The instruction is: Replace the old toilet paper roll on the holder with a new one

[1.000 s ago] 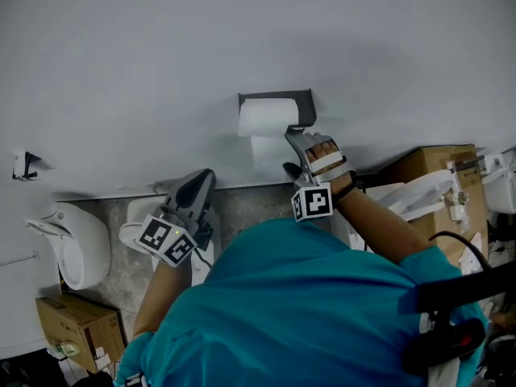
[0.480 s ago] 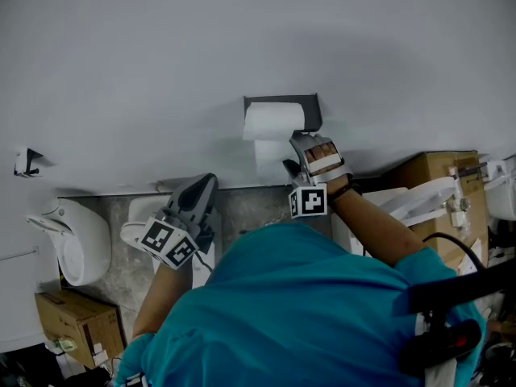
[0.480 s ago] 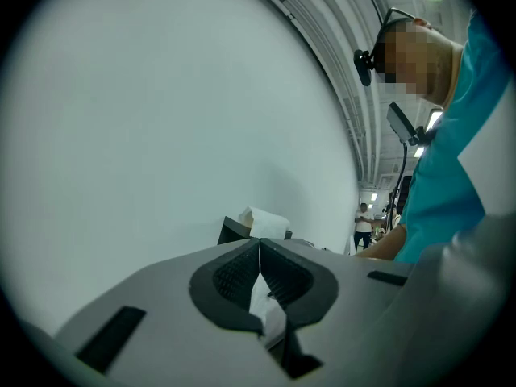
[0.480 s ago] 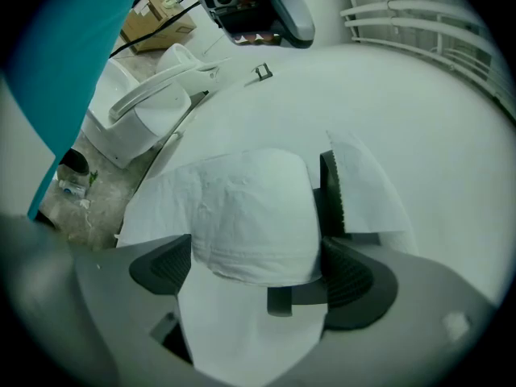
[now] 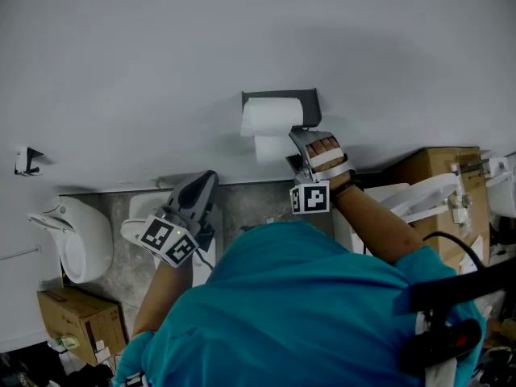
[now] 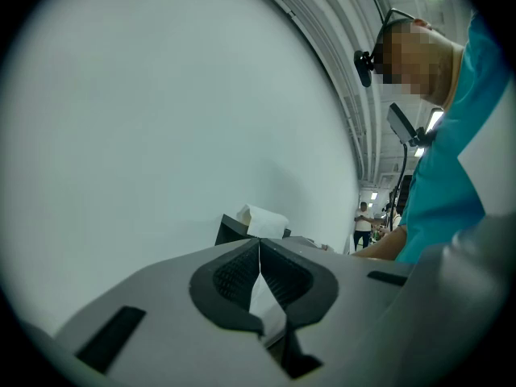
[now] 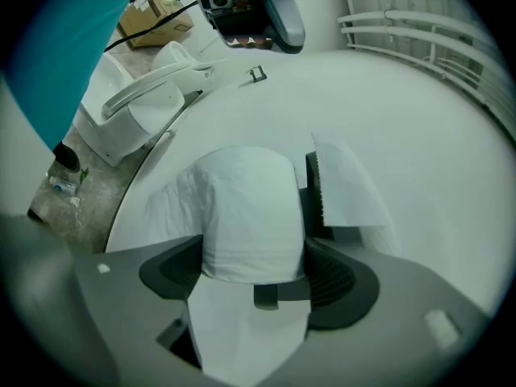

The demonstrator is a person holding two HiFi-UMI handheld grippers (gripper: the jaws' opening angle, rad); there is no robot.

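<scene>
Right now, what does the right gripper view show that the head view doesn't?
Right gripper view only: the roll sits between the jaws of the right gripper, which have just been closing, with a pad on each side of it. Head view only: the left gripper, low and away from the holder. Both: roll, holder, wall.

The right gripper [image 7: 252, 255] has a white toilet paper roll [image 7: 250, 212] between its fingers [image 7: 332, 279]. The fingers have just been closing and touch the roll on both sides. A dark holder [image 7: 313, 190] sits just beside the roll, with a loose sheet [image 7: 351, 185] next to it. A white toilet [image 7: 143, 107] stands at the upper left.
</scene>
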